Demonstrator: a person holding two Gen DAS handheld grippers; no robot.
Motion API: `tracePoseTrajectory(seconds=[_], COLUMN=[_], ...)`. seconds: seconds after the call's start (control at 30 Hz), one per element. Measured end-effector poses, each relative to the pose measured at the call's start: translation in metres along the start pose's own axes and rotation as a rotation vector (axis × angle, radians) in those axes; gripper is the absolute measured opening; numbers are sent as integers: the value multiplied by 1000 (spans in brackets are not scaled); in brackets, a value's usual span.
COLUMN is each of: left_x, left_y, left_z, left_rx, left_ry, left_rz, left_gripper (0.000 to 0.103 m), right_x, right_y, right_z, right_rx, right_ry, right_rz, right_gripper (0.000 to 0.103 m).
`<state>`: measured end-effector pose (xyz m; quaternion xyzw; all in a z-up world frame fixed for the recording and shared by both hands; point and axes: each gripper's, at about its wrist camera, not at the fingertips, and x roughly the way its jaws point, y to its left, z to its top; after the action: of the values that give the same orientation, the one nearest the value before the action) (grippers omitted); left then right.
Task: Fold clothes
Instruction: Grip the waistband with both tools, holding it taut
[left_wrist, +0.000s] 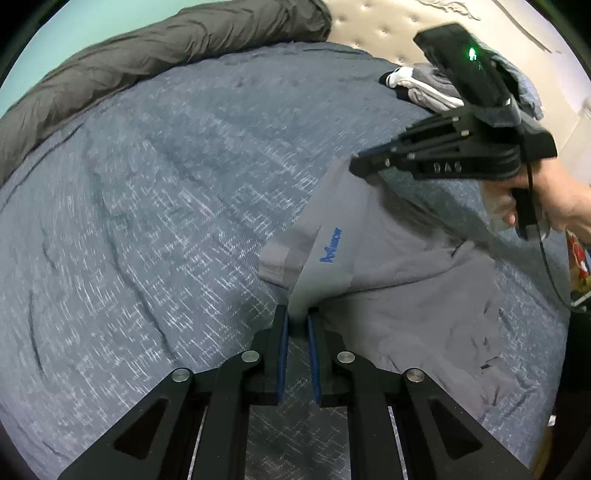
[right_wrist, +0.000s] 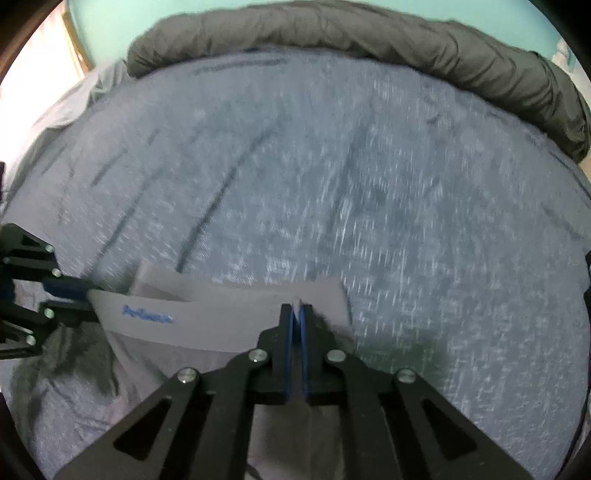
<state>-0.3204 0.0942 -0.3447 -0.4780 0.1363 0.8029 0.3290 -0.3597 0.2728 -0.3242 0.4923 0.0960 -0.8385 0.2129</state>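
A grey garment (left_wrist: 399, 266) with a blue logo (left_wrist: 331, 245) on its waistband lies partly lifted on the blue bed sheet (left_wrist: 147, 206). My left gripper (left_wrist: 297, 314) is shut on one end of the waistband. My right gripper (right_wrist: 297, 308) is shut on the other end; it also shows in the left wrist view (left_wrist: 356, 166), held by a hand. The waistband (right_wrist: 207, 317) stretches taut between the two grippers above the bed. The left gripper shows at the left edge of the right wrist view (right_wrist: 86, 295). The rest of the garment hangs crumpled below.
A dark grey duvet (left_wrist: 155, 51) is bunched along the far edge of the bed and shows in the right wrist view (right_wrist: 369, 40) too. A pile of other clothes (left_wrist: 428, 86) sits by the padded headboard (left_wrist: 384, 26).
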Motion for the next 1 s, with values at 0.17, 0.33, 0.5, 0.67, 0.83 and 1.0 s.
tracePoseTrajectory(seconds=[0.17,0.33,0.5,0.67,0.83,1.0], left_x=[3,18,33,25,10,15], left_y=[5,16,23,32,51,57], left_z=[5,16,28,24,-1,-14], left_rx=[23,33,54,-21,-197,-379], left_ry=[26,71,95,48,3,-7], left_rz=[25,12,10,4,-59,-154], left_gripper=[11,11,13,16,16,16], right_x=[-2,9,18,28,33,31], right_y=[-8,-15,-26,-36,-37,-39], right_z=[9,11,10,8,5,3], right_rx=[29,52,93,142,149,161], right_ry=[-18,-1,21,39,43,37], right_rz=[28,22,16,27,35,41], right_gripper=[3,3,3,3,3,3])
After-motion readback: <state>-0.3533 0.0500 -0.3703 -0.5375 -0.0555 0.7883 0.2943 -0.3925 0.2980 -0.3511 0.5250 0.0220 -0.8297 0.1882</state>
